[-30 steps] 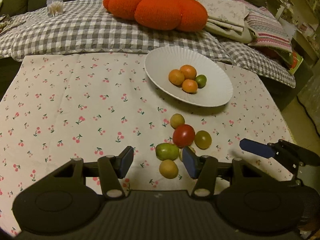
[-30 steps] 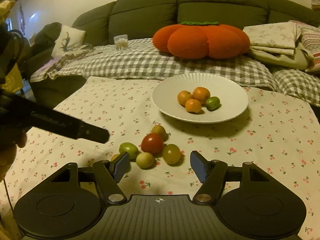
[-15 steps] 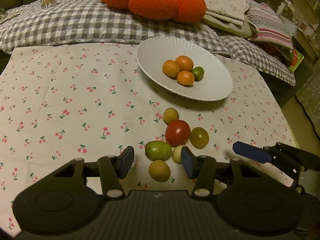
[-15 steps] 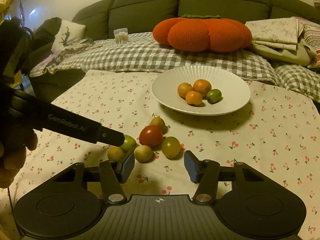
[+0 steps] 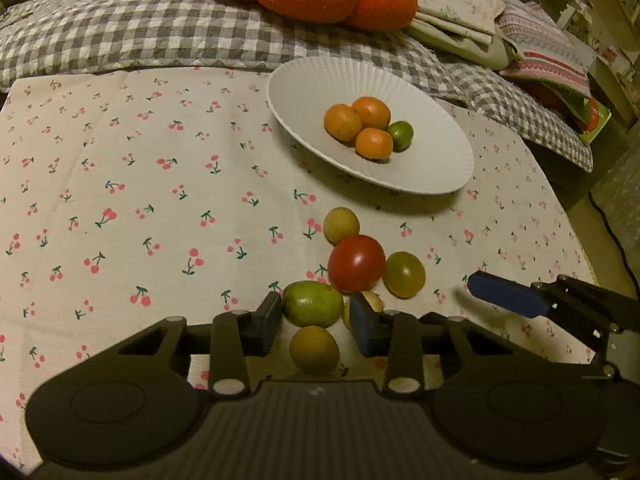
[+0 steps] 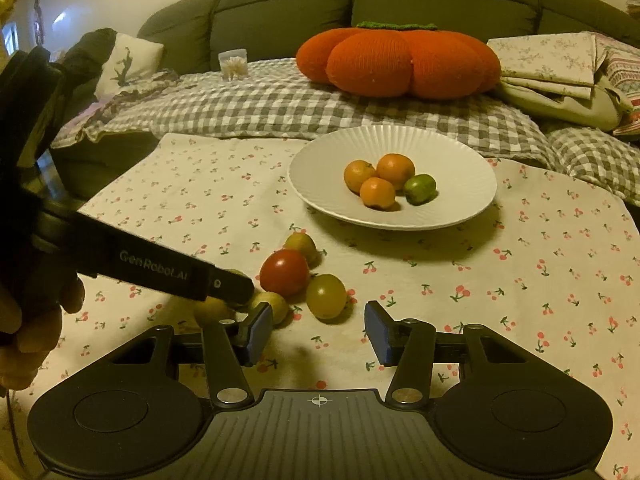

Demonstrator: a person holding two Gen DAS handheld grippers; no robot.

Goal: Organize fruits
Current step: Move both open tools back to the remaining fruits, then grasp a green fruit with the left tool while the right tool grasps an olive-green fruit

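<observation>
A white plate [image 5: 432, 160] [image 6: 460, 160] holds three oranges [image 5: 362, 126] and a small green fruit [image 5: 401, 135]. Loose fruits lie in front of it on the cherry-print cloth: a red tomato [image 5: 356, 263] [image 6: 285, 272], an olive-green fruit [image 5: 405, 274] [image 6: 326, 295], several yellowish ones and a green fruit [image 5: 313, 303]. My left gripper [image 5: 316, 322] is open with its pads on either side of the green fruit, a yellow fruit [image 5: 314, 349] just below. My right gripper [image 6: 316, 334] is open and empty, low over the cloth right of the pile.
A sofa behind the table carries a checked blanket [image 6: 280, 100], an orange pumpkin cushion [image 6: 400, 60] and folded cloths [image 6: 552, 76]. The left gripper's arm [image 6: 152, 268] crosses the right wrist view over the pile. The table's right edge drops to the floor [image 5: 616, 208].
My left gripper has moved forward and down until its pads flank the green fruit, and its jaws have narrowed. My right gripper has drifted slightly closer to the pile.
</observation>
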